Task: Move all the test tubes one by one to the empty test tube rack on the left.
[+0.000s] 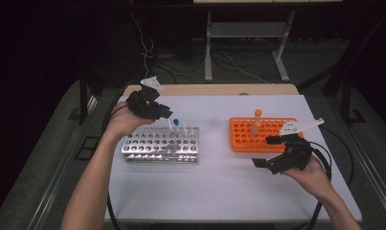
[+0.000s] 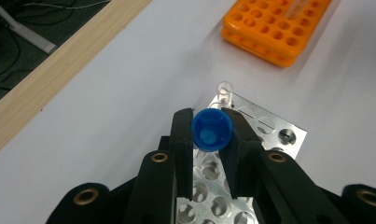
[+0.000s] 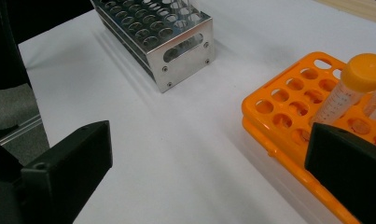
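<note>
My left gripper (image 2: pixel 212 116) is shut on the blue cap of a tube (image 2: pixel 209 136), seen from above over the back corner of a metal rack (image 2: pixel 271 129). An uncapped clear tube (image 2: pixel 224 88) stands in that corner. In the high view, the left gripper (image 1: pixel 164 112) hovers over the metal rack's (image 1: pixel 161 143) back row, beside a blue cap (image 1: pixel 175 121). My right gripper (image 1: pixel 265 152) is wide open with nothing in it, at the front edge of the orange rack (image 1: pixel 243 140). An orange-capped tube (image 3: pixel 358 77) stands in the orange rack (image 3: pixel 288 109) just beyond my right gripper (image 3: pixel 209 140).
A second orange-capped tube (image 1: pixel 258 113) stands at the orange rack's back. Both racks sit on a white table top (image 1: pixel 219 177) with a wooden strip (image 1: pixel 210 89) along its far edge. Cables trail from both grippers over the table's sides.
</note>
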The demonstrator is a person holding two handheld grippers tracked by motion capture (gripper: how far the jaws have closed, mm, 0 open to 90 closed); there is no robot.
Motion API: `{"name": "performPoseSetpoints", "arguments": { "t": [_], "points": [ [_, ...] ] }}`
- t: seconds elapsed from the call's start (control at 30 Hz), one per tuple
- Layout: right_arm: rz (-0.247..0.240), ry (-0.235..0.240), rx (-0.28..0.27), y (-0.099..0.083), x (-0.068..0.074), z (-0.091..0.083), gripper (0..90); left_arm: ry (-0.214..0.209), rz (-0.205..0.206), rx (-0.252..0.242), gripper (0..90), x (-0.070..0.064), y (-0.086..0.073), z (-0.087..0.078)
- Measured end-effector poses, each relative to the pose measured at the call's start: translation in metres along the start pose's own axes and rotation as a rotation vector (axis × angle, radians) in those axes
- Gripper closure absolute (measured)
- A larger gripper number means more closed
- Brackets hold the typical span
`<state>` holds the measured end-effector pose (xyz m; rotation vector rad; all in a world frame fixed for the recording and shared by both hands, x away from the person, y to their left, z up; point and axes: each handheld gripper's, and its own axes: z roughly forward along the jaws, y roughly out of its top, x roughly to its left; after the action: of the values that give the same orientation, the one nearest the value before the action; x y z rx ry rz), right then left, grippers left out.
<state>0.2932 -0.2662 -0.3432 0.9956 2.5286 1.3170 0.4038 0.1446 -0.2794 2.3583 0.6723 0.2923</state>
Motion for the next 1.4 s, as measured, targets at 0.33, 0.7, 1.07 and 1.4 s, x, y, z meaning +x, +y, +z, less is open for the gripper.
{"name": "performPoseSetpoints", "arguments": {
  "t": [0.33, 0.7, 1.07, 1.4],
  "points": [
    [0.006, -0.002, -0.005, -0.007, -0.002, 0.000, 0.3, -0.008, -0.018, 0.037, 74.2, 0.007, -0.007, 0.027],
    [0.020, -0.017, -0.001, -0.010, -0.011, 0.006, 0.3, -0.044, -0.060, 0.045, 73.5, 0.013, -0.025, 0.042],
    [0.029, -0.065, 0.040, -0.009, -0.031, 0.022, 0.3, -0.044, -0.121, -0.014, 47.8, 0.007, -0.032, 0.028],
    [0.044, -0.093, 0.069, -0.007, -0.048, 0.033, 0.4, -0.051, -0.133, -0.090, 22.3, -0.015, -0.033, 0.006]
  ]
}}
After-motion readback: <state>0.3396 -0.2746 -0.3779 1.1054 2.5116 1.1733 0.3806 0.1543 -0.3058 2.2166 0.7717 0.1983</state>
